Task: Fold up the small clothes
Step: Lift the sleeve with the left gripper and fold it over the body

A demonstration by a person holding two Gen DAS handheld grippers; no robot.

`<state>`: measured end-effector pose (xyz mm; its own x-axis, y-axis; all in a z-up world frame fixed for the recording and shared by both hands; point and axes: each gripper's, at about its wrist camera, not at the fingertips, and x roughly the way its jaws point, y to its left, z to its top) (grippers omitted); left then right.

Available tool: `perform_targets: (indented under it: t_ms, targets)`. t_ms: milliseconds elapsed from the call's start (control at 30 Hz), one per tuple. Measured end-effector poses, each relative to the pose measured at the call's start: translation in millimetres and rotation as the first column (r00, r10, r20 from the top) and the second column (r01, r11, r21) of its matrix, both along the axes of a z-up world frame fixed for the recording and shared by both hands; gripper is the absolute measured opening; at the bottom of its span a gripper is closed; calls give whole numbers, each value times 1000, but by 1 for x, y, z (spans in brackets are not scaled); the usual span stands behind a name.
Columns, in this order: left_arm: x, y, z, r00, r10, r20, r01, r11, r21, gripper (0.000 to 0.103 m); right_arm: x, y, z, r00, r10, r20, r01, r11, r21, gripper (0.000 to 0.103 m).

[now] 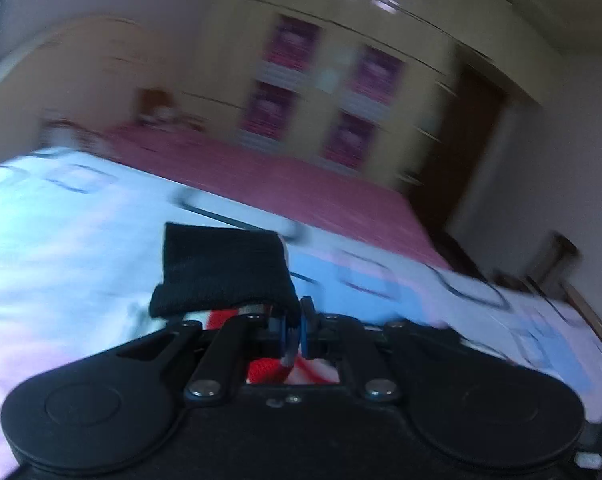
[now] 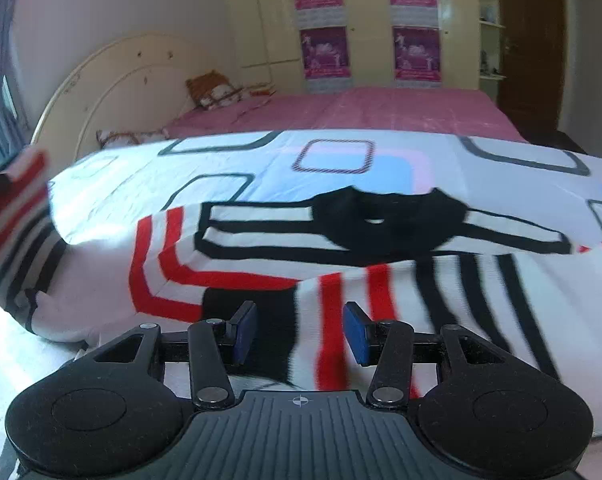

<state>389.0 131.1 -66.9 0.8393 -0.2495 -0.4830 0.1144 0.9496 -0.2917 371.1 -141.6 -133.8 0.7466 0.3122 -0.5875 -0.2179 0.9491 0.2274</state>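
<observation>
A: First, the left wrist view. What does it show?

B: The left gripper (image 1: 295, 330), black with blue pads, is pinched tight on the white knit sweater with red and black stripes (image 1: 225, 268). A black ribbed cuff folds over just above the jaws, and red and white cloth hangs below them. This view is blurred. Beyond lies the white bedsheet printed with grey, blue and pink rounded squares (image 1: 81, 240), then a pink bedspread (image 1: 301, 176) towards the bed's far edge.

A: And the right wrist view?

B: The right gripper (image 2: 301, 332) is spread wide, holding nothing. Directly ahead of it, the sweater is laid out on the bedsheet (image 2: 141, 168), its long axis running left to right across the bed. The black collar (image 2: 389, 220) points towards the far edge; the hem sits just under the blue pads (image 2: 357, 332). At the far left, a raised striped sleeve (image 2: 17, 200) is lifted off the bed, apparently the part the left gripper holds.

A: So which way will the fold go?

B: Likely from the left edge inward across the body; the left tool has the sleeve, the right is nearer the hem.

A: And the room?

B: A cream curved headboard (image 2: 113, 76) on the left, a cream wardrobe with purple posters (image 2: 369, 20) behind, and a brown door (image 2: 533, 40) at right.
</observation>
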Motion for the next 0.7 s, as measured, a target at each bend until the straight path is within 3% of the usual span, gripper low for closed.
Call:
perform_targets:
  t_ms: [133,333,400,500,533,567,600,700]
  targets:
    - [9,-74,-22,985,-167,-39,169,984,50,6,-15,-30,2,999,-54,-6,54,998,11,47]
    - [10,-146,-64,939,-312,-142,331,934,132,9,-34,-69,-4,992,-119,-36,120,993,18,47]
    - [6,-158,-76,923,-334,-192,365,917,160,23,-39,-76,-4,992,-119,-47,121,992,32,48]
    - [-10,-162,-79,913,-355,-199,395,892,218,32,-41,-80,-2,992,-109,-54,113,991,68,50]
    - [-13,-159,-77,913,-356,-199,398,887,236,38,-41,-79,-1,993,-105,-53,109,991,82,64]
    - [-17,-156,-74,915,-353,-194,394,885,247,55,-41,-77,1,994,-100,-45,104,990,93,80]
    - [-19,-155,-74,924,-338,-177,376,889,261,67,-41,-76,3,995,-93,-30,96,990,100,82]
    - [-34,-133,-68,952,-273,-139,304,902,307,69,-38,-61,9,999,-53,-3,53,994,94,82]
